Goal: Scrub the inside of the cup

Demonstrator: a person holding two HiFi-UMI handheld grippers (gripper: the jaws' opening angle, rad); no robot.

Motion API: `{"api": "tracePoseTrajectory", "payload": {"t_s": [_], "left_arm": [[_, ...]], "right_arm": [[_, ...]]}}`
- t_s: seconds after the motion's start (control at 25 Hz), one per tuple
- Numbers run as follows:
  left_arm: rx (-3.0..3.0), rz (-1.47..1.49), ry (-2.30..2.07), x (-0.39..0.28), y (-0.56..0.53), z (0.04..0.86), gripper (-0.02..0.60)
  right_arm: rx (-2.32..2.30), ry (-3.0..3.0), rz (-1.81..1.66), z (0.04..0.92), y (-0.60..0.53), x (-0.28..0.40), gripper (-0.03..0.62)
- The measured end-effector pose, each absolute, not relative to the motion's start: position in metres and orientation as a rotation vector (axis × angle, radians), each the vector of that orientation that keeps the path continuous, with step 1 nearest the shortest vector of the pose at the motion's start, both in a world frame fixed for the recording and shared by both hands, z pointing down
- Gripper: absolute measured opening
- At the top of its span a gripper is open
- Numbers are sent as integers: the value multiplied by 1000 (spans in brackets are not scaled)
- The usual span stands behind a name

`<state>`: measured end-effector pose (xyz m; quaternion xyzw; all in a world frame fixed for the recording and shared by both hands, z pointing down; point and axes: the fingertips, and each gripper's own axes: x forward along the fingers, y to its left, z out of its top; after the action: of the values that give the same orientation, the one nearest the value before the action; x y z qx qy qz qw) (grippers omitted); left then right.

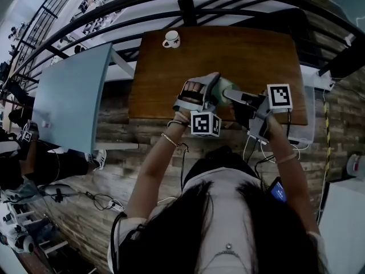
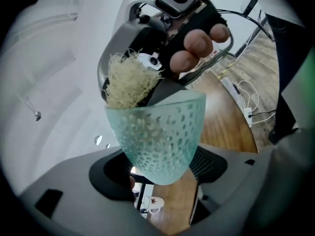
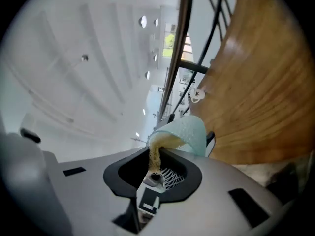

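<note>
Left tool (image 2: 158, 173) clamps the pale green cup (image 2: 157, 127) near its base, aloft over the counter (image 1: 239, 56). Right tool (image 3: 154, 175) pinches a fibre scrubber (image 3: 154, 154) whose end enters the cup's mouth. Risk: hard scrubbing may lever the cup loose or pull the scrubber free. No liquid shows inside. White mug (image 1: 171, 39) stands well apart, contents unseen.

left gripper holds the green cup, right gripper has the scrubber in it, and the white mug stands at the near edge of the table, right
Not quite. The head view shows the white mug at the far edge of the wooden table, by the railing. The rest holds: the left gripper grips the green cup, and the right gripper has the scrubber in it.
</note>
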<state>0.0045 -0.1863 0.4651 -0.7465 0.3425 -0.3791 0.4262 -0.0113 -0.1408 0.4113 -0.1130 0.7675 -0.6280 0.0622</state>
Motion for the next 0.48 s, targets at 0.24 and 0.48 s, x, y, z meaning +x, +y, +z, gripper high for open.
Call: {"api": "tracePoseTrajectory", "payload": {"t_s": [0.24, 0.48], "left_arm": [[-1873, -985, 759, 4, -182, 471, 345], [-1878, -1033, 672, 4, -180, 483, 345]], "right_arm": [[-418, 3027, -1668, 419, -129, -21, 78], [-328, 3812, -986, 438, -113, -26, 78]]}}
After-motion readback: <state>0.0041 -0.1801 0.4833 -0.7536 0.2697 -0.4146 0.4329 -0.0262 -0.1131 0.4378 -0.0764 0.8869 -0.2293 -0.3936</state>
